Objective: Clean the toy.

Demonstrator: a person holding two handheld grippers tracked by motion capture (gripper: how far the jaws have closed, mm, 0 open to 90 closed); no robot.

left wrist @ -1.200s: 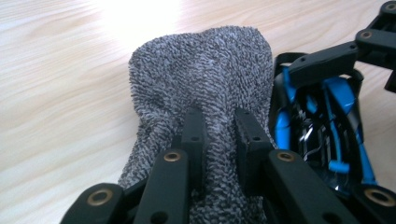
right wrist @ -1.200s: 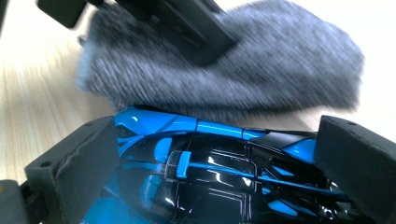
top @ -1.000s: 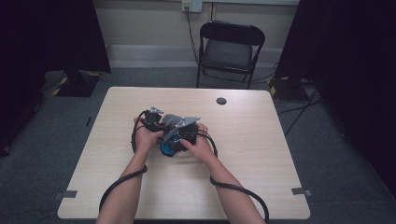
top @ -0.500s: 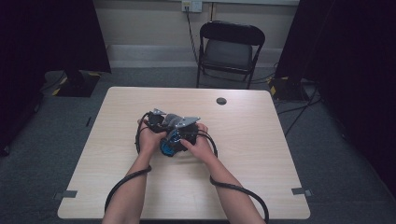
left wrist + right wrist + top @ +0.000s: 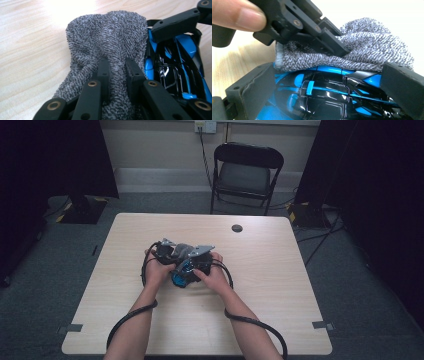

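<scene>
From my high view, both hands cover most of the blue-and-black toy car (image 5: 180, 272). The grey terry cloth (image 5: 362, 50) hides its roof, and the frame's bottom edge crops its body.

We see a bare recording room or lab: a lone pale wood tabletop (image 5: 280, 270) on grey carpet (image 5: 360, 270), black curtains (image 5: 380, 185) left and right, a black folding chair (image 5: 245, 175) at the far wall, taped cables (image 5: 320, 240) across the floor.

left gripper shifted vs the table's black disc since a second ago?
No. The left gripper sits in the same spot below-left of the black disc, shut on the grey cloth.
</scene>
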